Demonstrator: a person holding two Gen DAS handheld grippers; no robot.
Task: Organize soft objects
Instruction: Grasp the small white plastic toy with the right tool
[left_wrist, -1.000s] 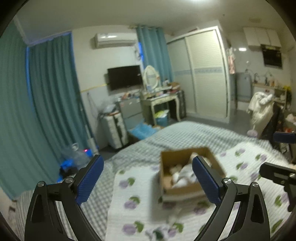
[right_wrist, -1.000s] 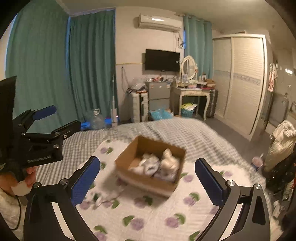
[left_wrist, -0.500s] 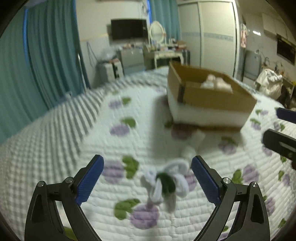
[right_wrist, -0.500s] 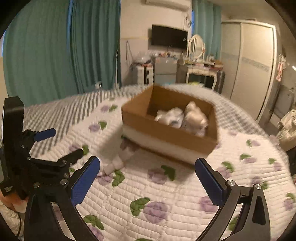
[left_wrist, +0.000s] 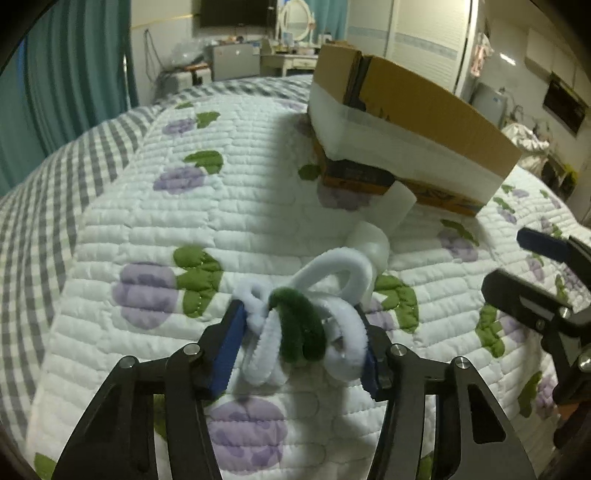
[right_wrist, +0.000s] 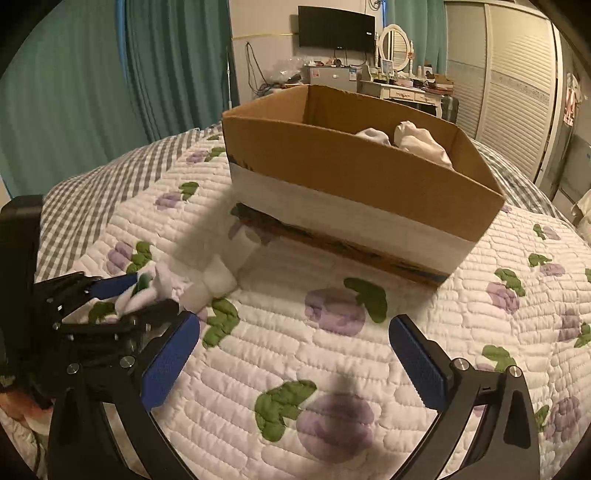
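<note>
A fuzzy white-and-green looped toy (left_wrist: 306, 321) lies on the flowered quilt (left_wrist: 155, 236). My left gripper (left_wrist: 301, 343) is shut on it, blue pads pressing both sides; it also shows at the left of the right wrist view (right_wrist: 127, 299). A white foam roll (left_wrist: 384, 221) lies just beyond the toy, against the cardboard box (left_wrist: 413, 129). The box (right_wrist: 354, 173) holds white soft items (right_wrist: 413, 142). My right gripper (right_wrist: 291, 354) is open and empty above the quilt, in front of the box.
The bed has a grey checked cover (right_wrist: 96, 184) to the left. Teal curtains (right_wrist: 122, 85), a dresser (right_wrist: 402, 88), a TV (right_wrist: 334, 26) and a wardrobe (right_wrist: 517, 81) stand beyond the bed.
Both grippers dropped low toward the quilt. My left gripper moved forward over the white-and-green toy and closed on it. My right gripper came nearer the box and stayed open.
</note>
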